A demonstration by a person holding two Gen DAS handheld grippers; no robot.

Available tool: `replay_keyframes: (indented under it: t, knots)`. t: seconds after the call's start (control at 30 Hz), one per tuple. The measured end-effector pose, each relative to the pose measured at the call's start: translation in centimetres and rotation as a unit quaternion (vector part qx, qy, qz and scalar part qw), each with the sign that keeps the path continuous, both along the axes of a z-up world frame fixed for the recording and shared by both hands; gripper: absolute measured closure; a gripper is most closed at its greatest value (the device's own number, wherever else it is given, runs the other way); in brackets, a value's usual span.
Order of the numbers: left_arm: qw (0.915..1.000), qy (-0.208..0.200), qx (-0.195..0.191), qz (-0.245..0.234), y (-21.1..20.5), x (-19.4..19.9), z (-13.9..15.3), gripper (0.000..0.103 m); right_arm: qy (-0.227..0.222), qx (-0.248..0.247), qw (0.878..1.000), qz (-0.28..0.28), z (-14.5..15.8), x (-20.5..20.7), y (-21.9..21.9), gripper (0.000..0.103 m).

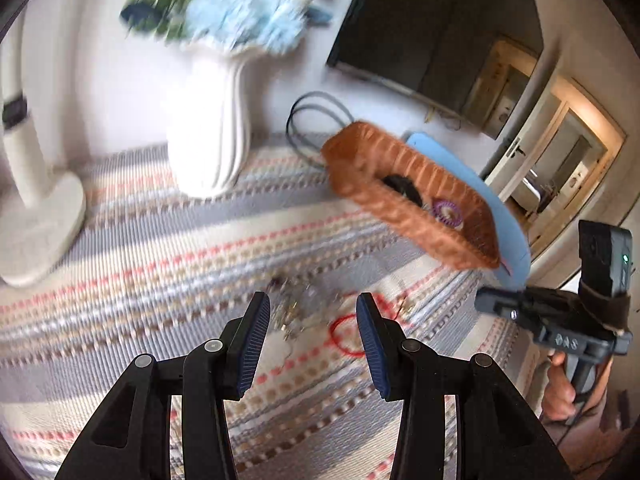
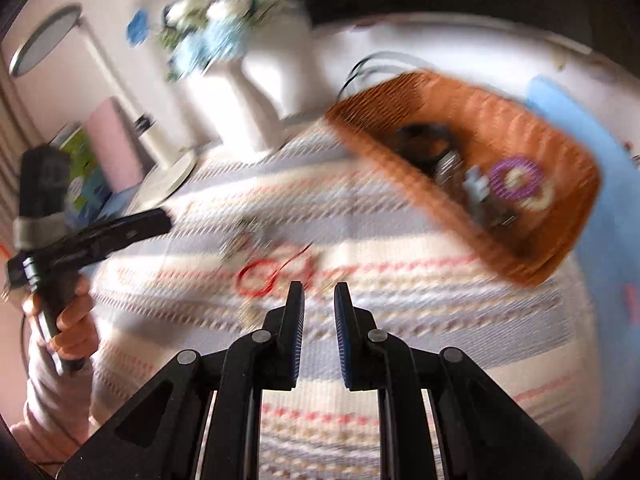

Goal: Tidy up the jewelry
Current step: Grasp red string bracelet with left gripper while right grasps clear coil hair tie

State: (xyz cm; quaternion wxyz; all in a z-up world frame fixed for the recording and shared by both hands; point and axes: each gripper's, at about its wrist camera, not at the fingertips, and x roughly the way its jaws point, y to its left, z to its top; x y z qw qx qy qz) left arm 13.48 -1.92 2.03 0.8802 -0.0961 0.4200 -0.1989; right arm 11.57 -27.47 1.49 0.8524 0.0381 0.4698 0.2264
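A: Sorting's partway, I'd say. Loose jewelry (image 1: pixel 296 312) lies on the striped cloth (image 1: pixel 160 264), w/ a red cord (image 1: pixel 344 336) looped just beside it.

B: And the basket (image 1: pixel 404 200)?

A: Further back on the cloth, to the right of the pile. Already has stuff in it: a purple ring-shaped piece (image 1: pixel 444 210), something dark (image 1: pixel 404 186), and a few more bits I can't make out, too blurry.

B: So what's left?

A: Judging by what's out, the pile and the red cord, at least. Pile looks like small metal pieces, tangled maybe; can't count 'em.

B: Grippers?

A: Left gripper (image 1: pixel 314 316) sits above the pile, jaws about half apart, nothing between them, pads touching nothing. Right gripper (image 2: pixel 318 300) is over the cloth near the cord's end, jaws nearly together w/ only a thin gap. Empty as far as I can see.

B: Anything else around?

A: White vase (image 1: pixel 208 128) w/ blue flowers behind the cloth, lamp base (image 1: pixel 40 220) off to the left, blue pad (image 1: pixel 480 192) under the basket's far side. Each wrist view also shows the other gripper's handle in a hand.

B: Next?

A: Prob. one gripper goes for the pile or cord, then into the basket. Tangle could snag, imo.
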Motion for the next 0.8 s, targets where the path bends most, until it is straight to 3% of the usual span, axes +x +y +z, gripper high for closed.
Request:
replay_keyframes:
  t: [0.3,0.63,0.8]
  knots:
    - [0.9977,0.046,0.025,-0.043,-3.1,0.5,-4.1,0.057,0.048,-0.005,0.998,0.03,-3.9,0.1,4.3,0.086]
    - [0.9941,0.045,0.092,-0.034,-6.4,2.2,-5.7,0.057,-0.005,-0.101,0.994,0.032,-5.4,0.1,8.5,0.086]
    - [0.9844,0.026,0.169,-0.04,-7.9,1.2,-6.3,0.058,-0.017,-0.123,0.992,0.037,-5.3,-1.1,7.3,0.092]
